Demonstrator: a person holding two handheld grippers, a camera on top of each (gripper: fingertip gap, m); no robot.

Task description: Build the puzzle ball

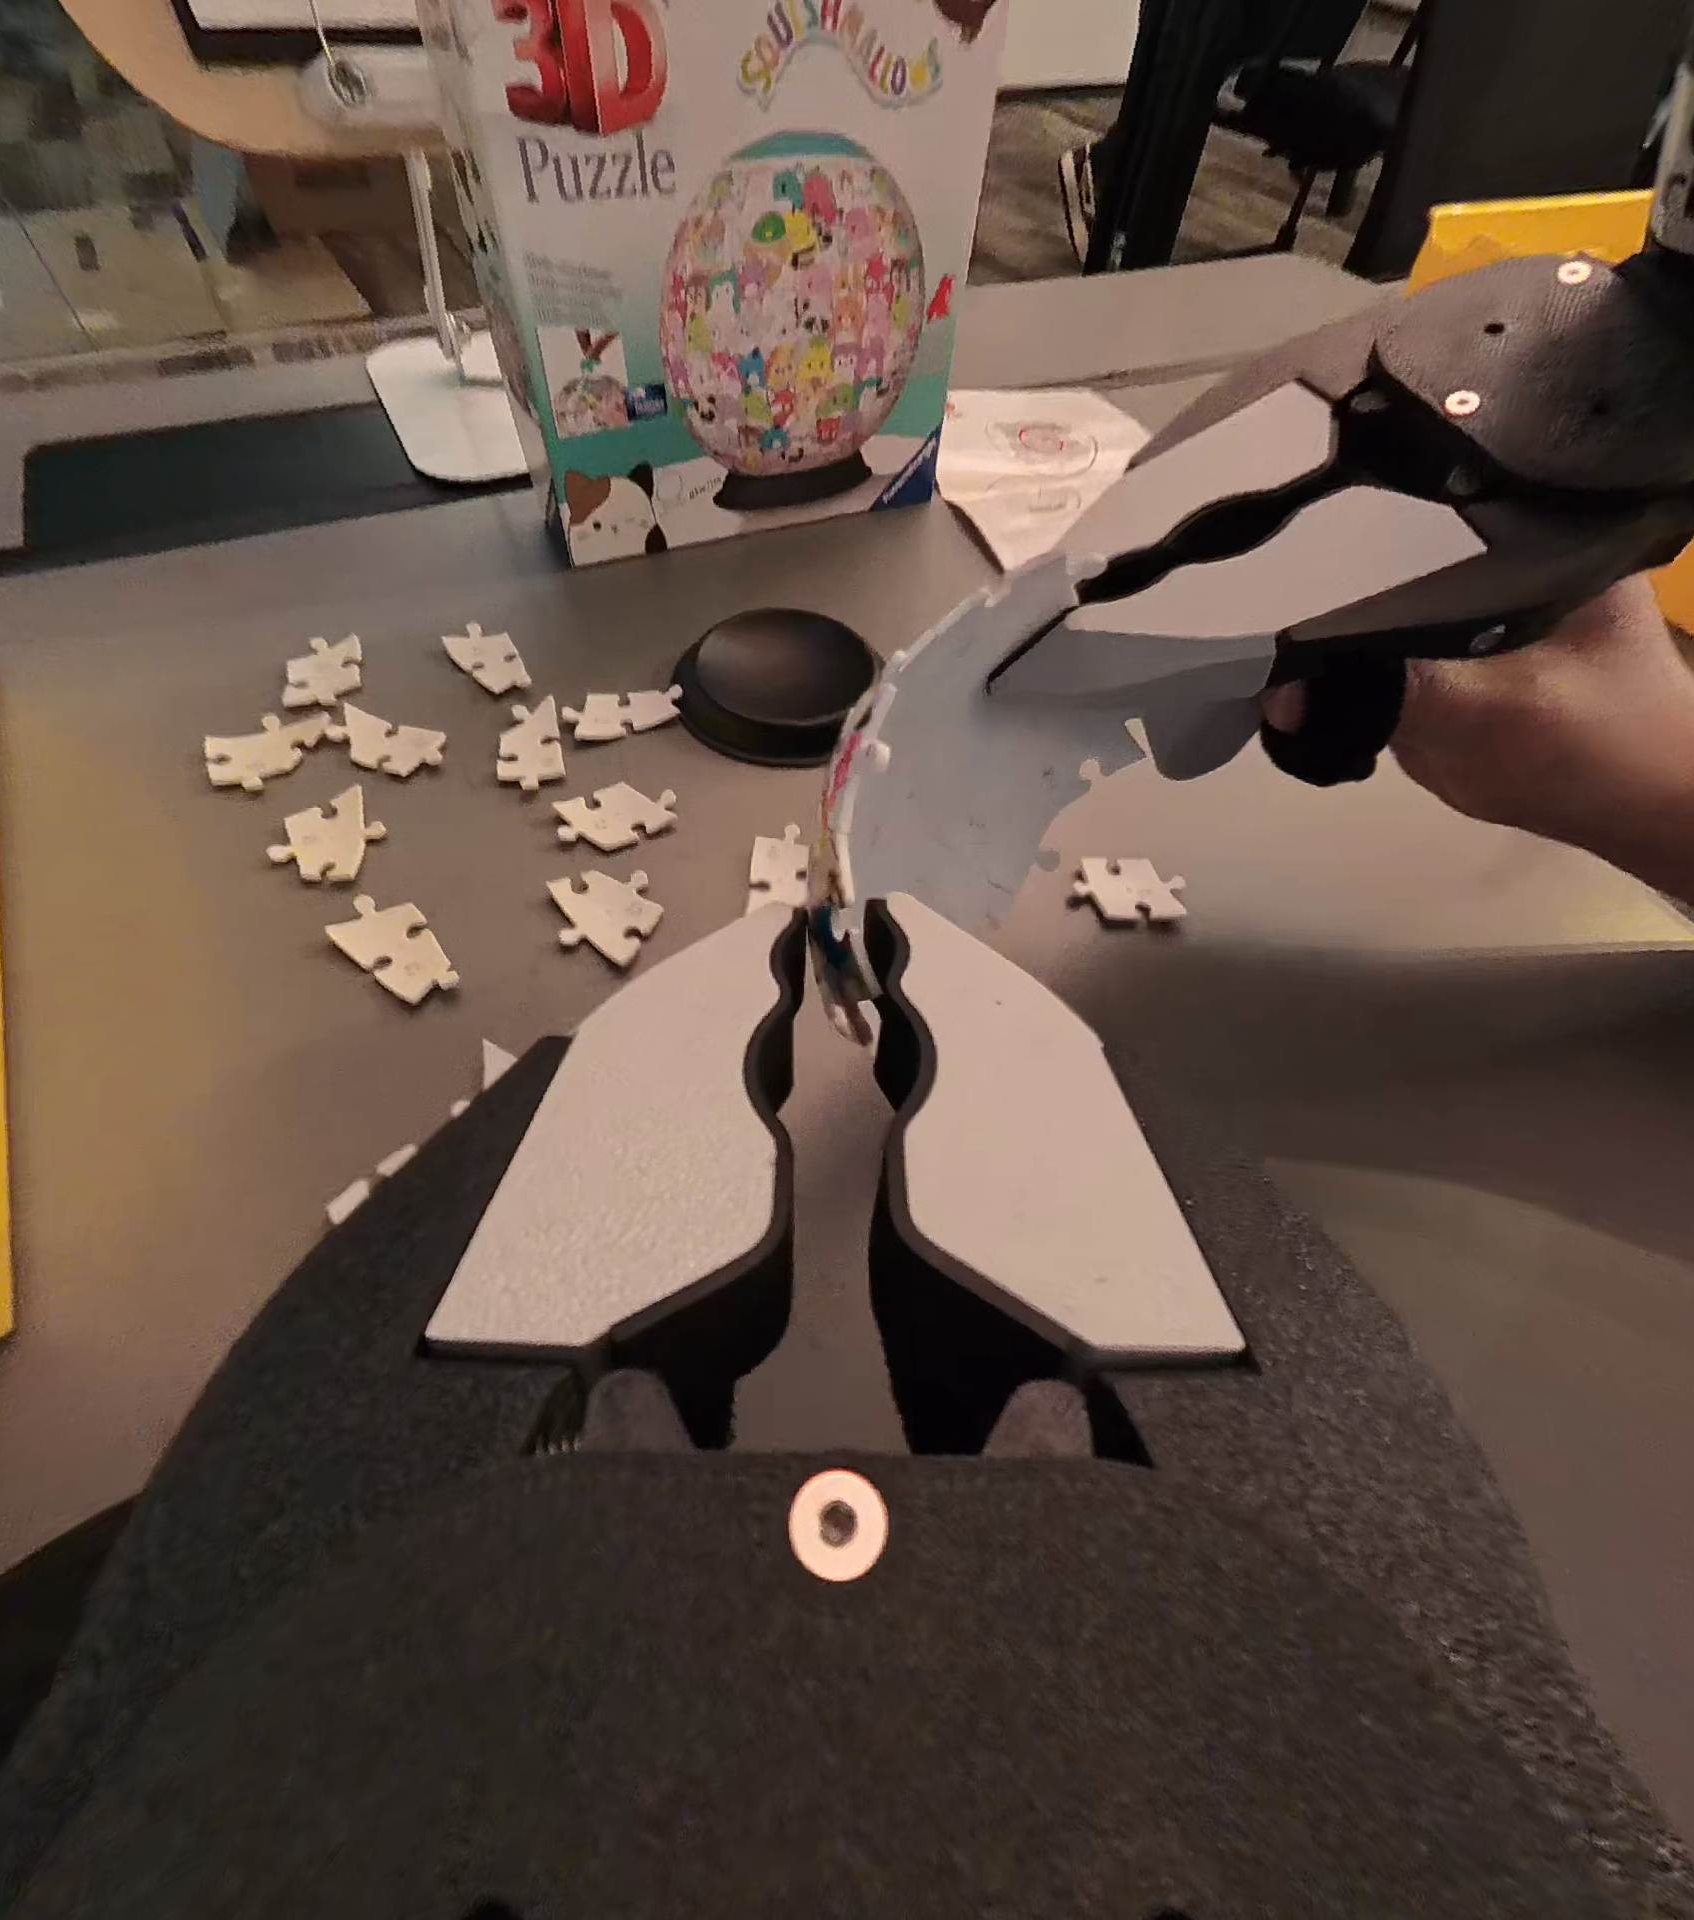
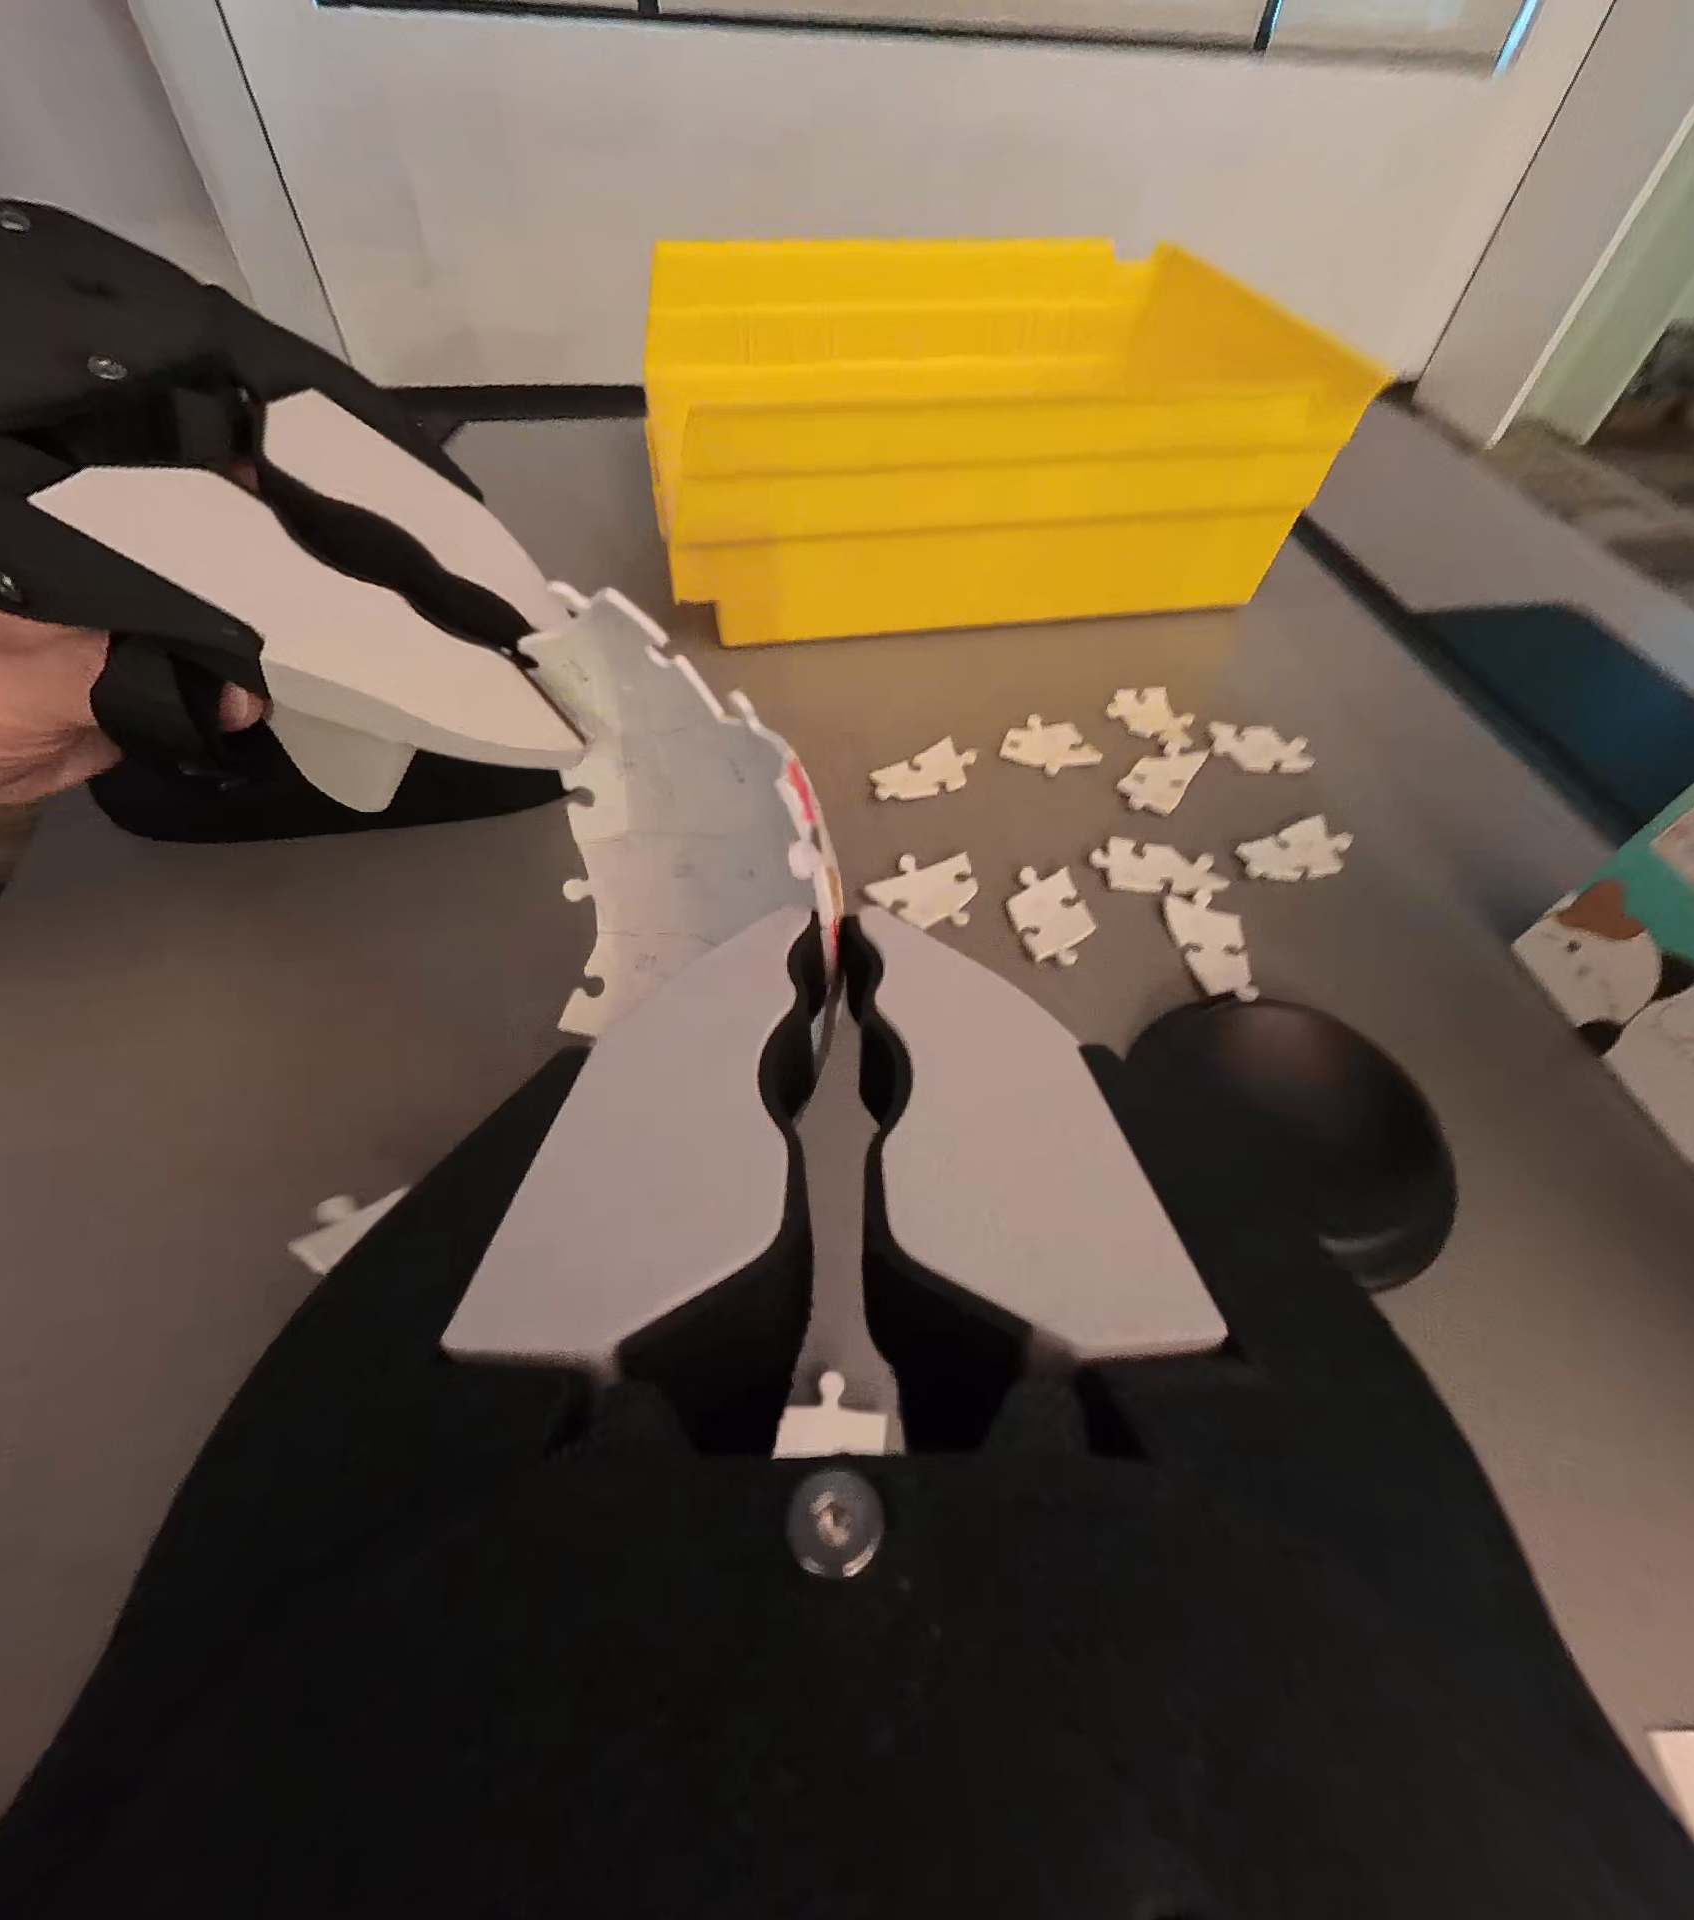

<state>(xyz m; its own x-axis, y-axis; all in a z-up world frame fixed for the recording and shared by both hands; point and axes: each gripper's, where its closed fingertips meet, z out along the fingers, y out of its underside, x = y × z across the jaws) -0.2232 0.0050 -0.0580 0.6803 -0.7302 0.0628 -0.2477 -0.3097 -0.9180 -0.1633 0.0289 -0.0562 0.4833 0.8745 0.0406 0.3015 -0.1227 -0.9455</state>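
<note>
We are in an office-like workroom: a grey table (image 2: 199,1039), stacked yellow storage bins (image 2: 988,499) beyond the jaws, white wall panels (image 2: 510,187) behind them.

Both grippers, left gripper (image 1: 838,920) and right gripper (image 2: 838,930), clamped, facing.

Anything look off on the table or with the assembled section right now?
Nothing stands out. Both tools, left and right, grip the curved assembled strip above the table; loose pieces lie white side up near the black stand, none visibly damaged.
</note>
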